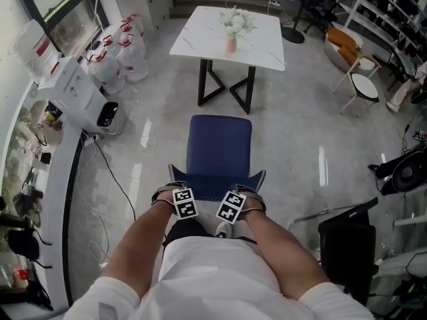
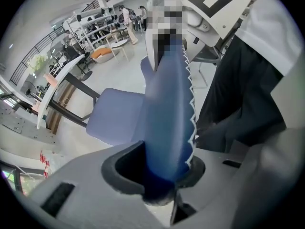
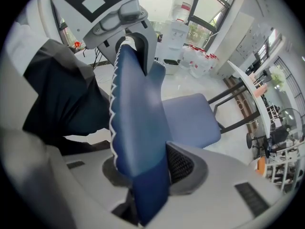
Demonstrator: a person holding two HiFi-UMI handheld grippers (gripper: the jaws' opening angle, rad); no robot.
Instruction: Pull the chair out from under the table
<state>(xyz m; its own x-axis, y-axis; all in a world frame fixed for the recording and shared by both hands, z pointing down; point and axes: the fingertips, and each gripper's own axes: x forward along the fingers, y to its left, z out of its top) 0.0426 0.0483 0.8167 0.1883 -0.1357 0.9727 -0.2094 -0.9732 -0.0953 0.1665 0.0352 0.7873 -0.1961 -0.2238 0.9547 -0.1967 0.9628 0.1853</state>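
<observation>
A blue chair [image 1: 219, 149] stands on the floor in front of me, its seat apart from the white table [image 1: 200, 35] farther off. Its backrest [image 1: 217, 182] has a white zigzag edge. My left gripper [image 1: 179, 202] and right gripper [image 1: 235, 205] sit side by side on the backrest's top edge, pointing steeply down. In the left gripper view the backrest [image 2: 167, 113] runs down between the jaws of the left gripper [image 2: 159, 171], which are shut on it. The right gripper [image 3: 145, 175] is likewise shut on the backrest [image 3: 138, 128], with the seat [image 3: 188, 118] beyond.
A vase of white flowers [image 1: 232, 29] stands on the table. At the left are a water dispenser [image 1: 80, 99], water jugs [image 1: 123, 55], a curved counter [image 1: 60, 199] and floor cables [image 1: 113, 179]. Small chairs [image 1: 360, 79] and black equipment [image 1: 347, 245] are at the right.
</observation>
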